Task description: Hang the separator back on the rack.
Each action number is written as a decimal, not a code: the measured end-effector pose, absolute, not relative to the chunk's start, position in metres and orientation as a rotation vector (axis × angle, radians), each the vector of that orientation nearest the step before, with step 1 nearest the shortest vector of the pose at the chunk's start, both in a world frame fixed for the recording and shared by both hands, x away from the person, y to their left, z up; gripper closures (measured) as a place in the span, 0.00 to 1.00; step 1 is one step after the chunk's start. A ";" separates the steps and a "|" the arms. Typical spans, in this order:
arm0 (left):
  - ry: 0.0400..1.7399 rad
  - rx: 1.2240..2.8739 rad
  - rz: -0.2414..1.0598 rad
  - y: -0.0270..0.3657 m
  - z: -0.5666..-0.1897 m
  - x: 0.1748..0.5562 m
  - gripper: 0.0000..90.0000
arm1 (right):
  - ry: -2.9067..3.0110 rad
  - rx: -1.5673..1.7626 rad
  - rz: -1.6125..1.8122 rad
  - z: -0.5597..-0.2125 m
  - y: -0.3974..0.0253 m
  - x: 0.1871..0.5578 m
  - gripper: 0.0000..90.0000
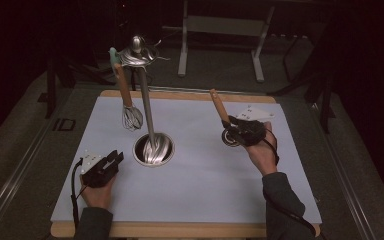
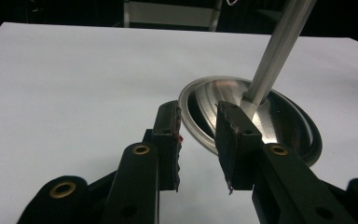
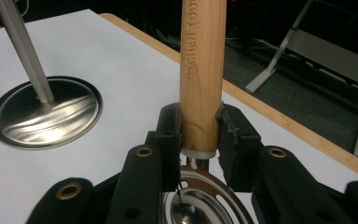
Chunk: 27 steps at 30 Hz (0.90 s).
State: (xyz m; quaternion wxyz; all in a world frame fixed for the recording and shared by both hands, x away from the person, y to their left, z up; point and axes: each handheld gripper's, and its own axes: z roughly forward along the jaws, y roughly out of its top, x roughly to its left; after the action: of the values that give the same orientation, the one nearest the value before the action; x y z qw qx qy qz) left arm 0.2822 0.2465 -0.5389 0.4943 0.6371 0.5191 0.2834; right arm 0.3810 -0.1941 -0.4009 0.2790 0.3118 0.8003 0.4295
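From the high view, my right gripper (image 1: 237,131) sits at about three o'clock from the stand's round base (image 1: 153,149), clamped on a wooden-handled utensil (image 1: 219,106) whose handle tilts up and away toward eleven o'clock. A whisk (image 1: 130,112) already hangs from the rack at the top of the stand (image 1: 138,54), at roughly eleven o'clock from the base. My left gripper (image 1: 111,161) rests on the white surface (image 1: 205,180) at eight o'clock from the base, jaws apart and holding nothing. I judge the job is to hang this utensil beside the whisk — and the tall thin pole (image 1: 147,107) looks easy to knock if I swing in carelessly.

In the left gripper view, the jaws stand open just short of the base's rim (image 2: 200,135), with the pole (image 2: 279,51) rising at one o'clock. If I nudge this hand forward, it could shove the base and set the rack swaying.

In the right gripper view, the jaws pinch the handle (image 3: 202,70) close to its lower end, just above the metal head (image 3: 200,200). That is a low grip on a smooth round handle — the long free end could pivot or slip between the pads as I lift, and I cannot see any hanging loop from here, so I could miss the hook.
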 end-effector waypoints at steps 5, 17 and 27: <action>1.259 1.547 0.688 0.246 -0.539 0.282 0.79 | 2.151 0.820 1.189 -0.396 -0.193 0.380 0.79; 1.260 1.546 0.689 0.246 -0.539 0.282 0.79 | 2.138 0.718 1.310 -0.375 -0.191 0.374 0.79; 1.260 1.549 0.689 0.246 -0.539 0.282 0.79 | 2.147 0.644 1.322 -0.363 -0.186 0.368 0.79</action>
State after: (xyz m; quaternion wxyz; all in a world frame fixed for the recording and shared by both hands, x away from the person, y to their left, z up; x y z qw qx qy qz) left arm 0.2822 0.2460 -0.5389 0.4924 0.6384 0.5191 0.2838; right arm 0.3679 -0.1861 -0.3626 0.2662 0.2386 0.7952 0.4897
